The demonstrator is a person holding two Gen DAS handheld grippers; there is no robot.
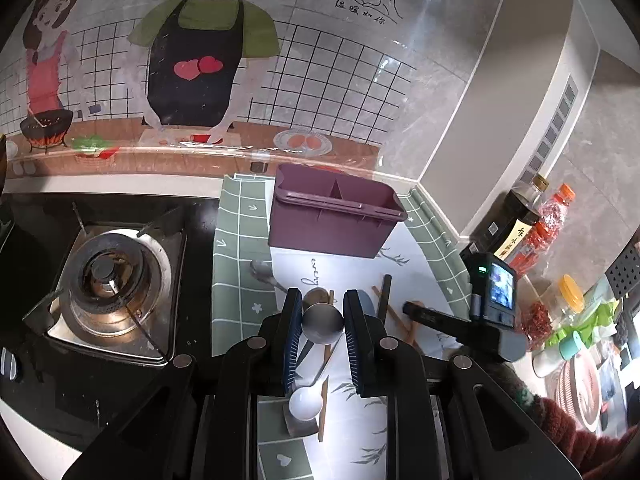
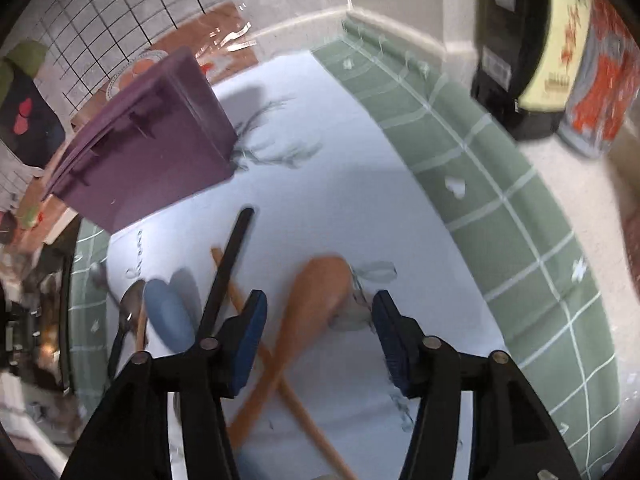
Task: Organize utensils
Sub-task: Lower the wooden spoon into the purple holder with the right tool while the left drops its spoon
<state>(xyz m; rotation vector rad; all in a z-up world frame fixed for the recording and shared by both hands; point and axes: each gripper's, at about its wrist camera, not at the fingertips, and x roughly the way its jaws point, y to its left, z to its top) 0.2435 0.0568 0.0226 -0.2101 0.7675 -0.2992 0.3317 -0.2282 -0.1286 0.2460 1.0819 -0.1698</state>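
Observation:
My left gripper (image 1: 323, 330) is shut on the round bowl of a metal spoon (image 1: 322, 323), held a little above the mat. Under it on the white mat (image 1: 360, 420) lie a white spoon (image 1: 306, 403) and a wooden chopstick (image 1: 324, 400). The purple utensil holder (image 1: 336, 216) stands behind, with a second metal spoon (image 1: 260, 270) to its front left. My right gripper (image 2: 320, 334) is open and low over a wooden spoon (image 2: 320, 284), which lies between the fingers untouched and crosses a wooden chopstick (image 2: 240, 300). To its left lie a black stick (image 2: 232, 272) and a blue spoon (image 2: 168, 316). The holder (image 2: 148, 152) is further back on the left.
A gas burner (image 1: 108, 276) sits left of the green-edged mat (image 2: 500, 220). Sauce bottles (image 1: 516, 220) (image 2: 516, 60) and a red-labelled bottle (image 2: 600, 80) stand at the right against the wall. A pink basket (image 1: 580, 388) and a dark red sleeve (image 1: 560, 432) are at the lower right.

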